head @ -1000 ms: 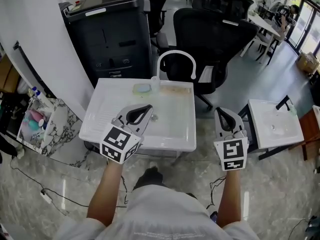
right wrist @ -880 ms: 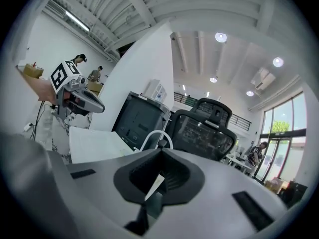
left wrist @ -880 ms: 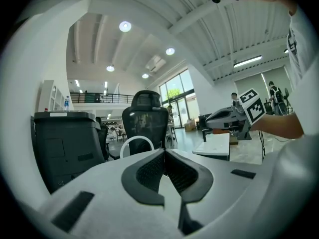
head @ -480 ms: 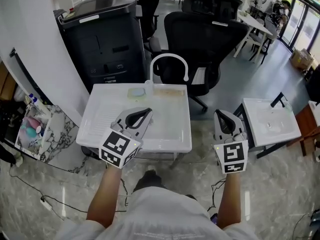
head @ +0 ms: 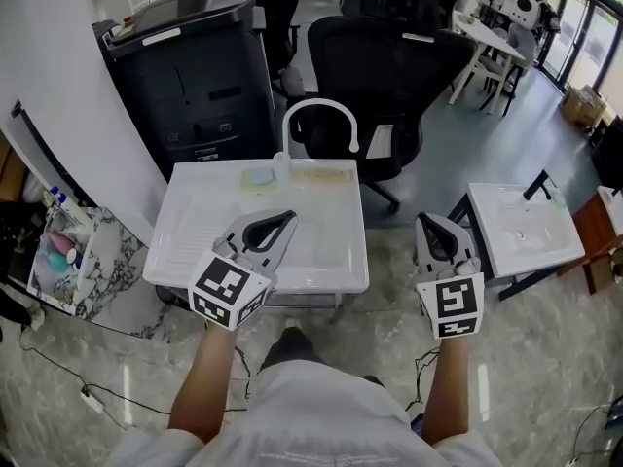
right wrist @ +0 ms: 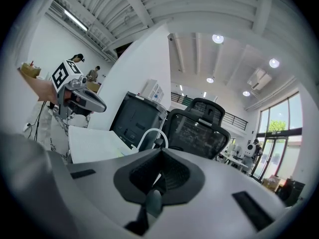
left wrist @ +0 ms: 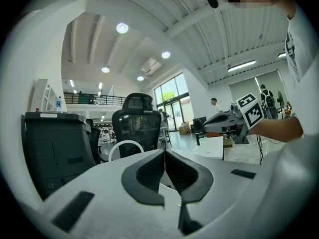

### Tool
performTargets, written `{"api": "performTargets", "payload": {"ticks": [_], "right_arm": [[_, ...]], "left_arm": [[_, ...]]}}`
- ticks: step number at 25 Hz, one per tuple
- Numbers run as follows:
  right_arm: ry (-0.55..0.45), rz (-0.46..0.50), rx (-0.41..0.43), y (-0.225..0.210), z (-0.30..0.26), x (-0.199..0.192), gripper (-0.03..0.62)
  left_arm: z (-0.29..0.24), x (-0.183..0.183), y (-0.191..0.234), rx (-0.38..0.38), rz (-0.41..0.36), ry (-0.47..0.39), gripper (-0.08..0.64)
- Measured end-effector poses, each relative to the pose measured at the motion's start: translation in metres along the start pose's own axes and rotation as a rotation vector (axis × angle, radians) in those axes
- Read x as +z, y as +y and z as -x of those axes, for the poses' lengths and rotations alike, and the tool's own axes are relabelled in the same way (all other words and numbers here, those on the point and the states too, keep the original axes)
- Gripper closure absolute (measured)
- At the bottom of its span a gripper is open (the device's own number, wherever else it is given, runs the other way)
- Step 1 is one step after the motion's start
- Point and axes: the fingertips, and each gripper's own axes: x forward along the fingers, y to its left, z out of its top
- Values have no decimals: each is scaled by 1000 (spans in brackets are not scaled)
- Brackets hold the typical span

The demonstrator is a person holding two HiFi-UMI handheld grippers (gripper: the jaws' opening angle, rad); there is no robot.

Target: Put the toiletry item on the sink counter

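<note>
Jaws of the left gripper (head: pixel 289 214) are closed tip to tip, with nothing between them. Those of the right gripper (head: pixel 424 220) are also closed and empty. The pale green toiletry item (head: pixel 258 176) lies on the back ledge of the white sink worktop (head: pixel 195 236), just left of the faucet (head: pixel 316 108) base. It is ahead of the left jaws and apart from them. The right gripper hangs beyond the worktop's right edge, over the floor between the worktop and a second sink (head: pixel 531 232). A black office chair (head: pixel 389 66) stands behind the faucet.

shirt (head: pixel 302 418): white | left gripper (head: pixel 291 213), right gripper (head: pixel 425 218): grey, black-white square markings
</note>
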Motion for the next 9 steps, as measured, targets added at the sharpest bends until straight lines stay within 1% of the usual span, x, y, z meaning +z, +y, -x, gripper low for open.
{"api": "performTargets", "payload": {"ticks": [9], "right_arm": [[0,-24,5,4,2,-9,595]], "left_arm": [[-3,1,-7,-24,14,1,549]]}}
